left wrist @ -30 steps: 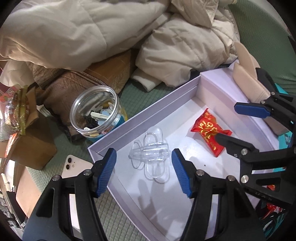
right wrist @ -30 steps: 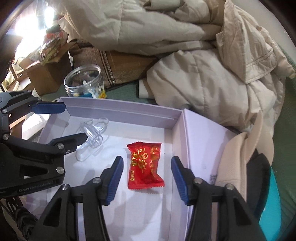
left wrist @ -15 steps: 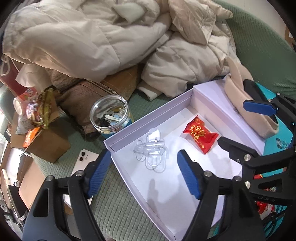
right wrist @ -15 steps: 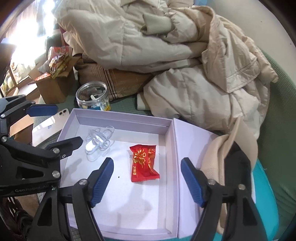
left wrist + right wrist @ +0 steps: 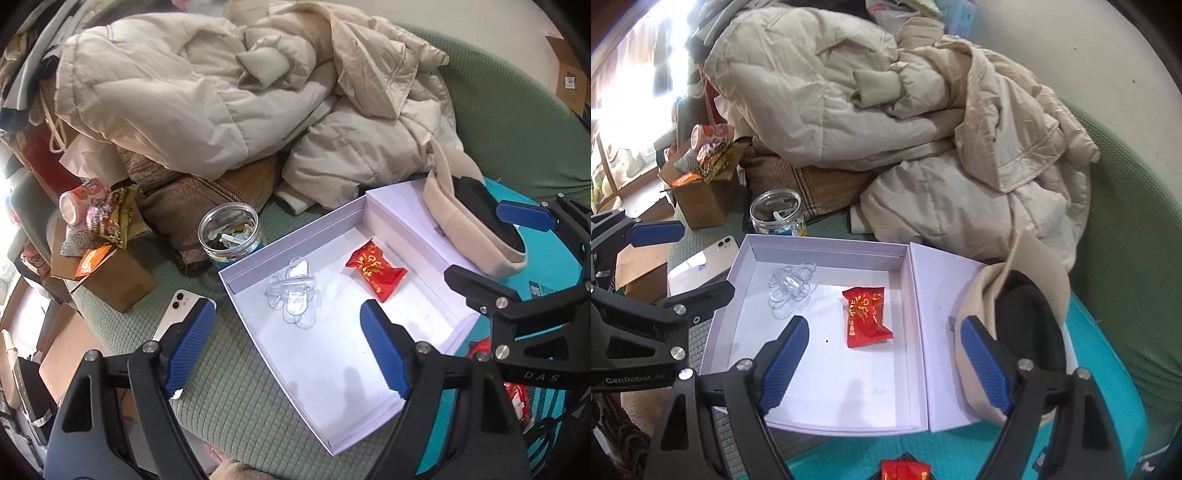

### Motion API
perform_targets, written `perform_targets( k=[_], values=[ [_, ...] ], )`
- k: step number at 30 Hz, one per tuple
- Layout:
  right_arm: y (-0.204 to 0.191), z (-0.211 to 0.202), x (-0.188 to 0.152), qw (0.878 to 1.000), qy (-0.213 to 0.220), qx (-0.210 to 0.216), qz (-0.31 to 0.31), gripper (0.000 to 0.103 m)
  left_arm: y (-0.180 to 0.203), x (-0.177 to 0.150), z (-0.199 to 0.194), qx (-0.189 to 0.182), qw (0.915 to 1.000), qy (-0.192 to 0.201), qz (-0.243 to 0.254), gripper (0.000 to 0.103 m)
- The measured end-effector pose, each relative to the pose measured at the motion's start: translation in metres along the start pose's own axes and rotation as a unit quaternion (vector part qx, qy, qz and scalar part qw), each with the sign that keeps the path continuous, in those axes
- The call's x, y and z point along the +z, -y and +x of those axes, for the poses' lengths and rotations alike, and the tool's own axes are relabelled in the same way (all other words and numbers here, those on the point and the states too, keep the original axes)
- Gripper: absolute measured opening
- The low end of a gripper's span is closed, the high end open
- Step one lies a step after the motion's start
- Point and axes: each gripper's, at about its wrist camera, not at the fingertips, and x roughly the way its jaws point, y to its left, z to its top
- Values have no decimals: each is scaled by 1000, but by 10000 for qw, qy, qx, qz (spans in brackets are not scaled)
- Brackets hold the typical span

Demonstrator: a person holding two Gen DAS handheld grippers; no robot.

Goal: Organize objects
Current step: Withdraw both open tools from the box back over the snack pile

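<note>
Box (image 5: 334,373), white, is seen open on green cushion (image 5: 236,384); 2 items lie inside, apart: clear plastic piece (image 5: 293,293) and red candy packet (image 5: 375,269). Left gripper (image 5: 284,345) and right gripper (image 5: 882,362) are held wide apart, nothing gripped. Jar (image 5: 231,232) is set just beside box.

A green textured-fabric sofa (image 5: 517,122) fills the scene, its curved back rising at the far right against a plain pale wall (image 5: 1089,48). Strong daylight glares through a window (image 5: 624,88) at the far left. A heap of cream quilted padded coats (image 5: 886,110) lies far across the seat.
</note>
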Motion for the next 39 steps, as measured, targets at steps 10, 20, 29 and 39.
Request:
perform_targets(
  k=[10, 20, 29, 39],
  values=[
    [7, -30, -16, 9996, 117, -33, 236, 88, 13, -11, -31, 102, 9997, 212, 49, 80],
    [9, -50, -41, 9994, 74, -46, 323, 88, 28, -33, -41, -16, 9999, 101, 14, 81],
    [11, -58, -69, 9987, -62, -14, 512, 88, 41, -56, -47, -18, 10000, -18, -29, 81],
    [11, -66, -102, 9969, -226, 5, 756, 88, 58, -81, -52, -152, 9996, -222, 108, 81]
  ],
)
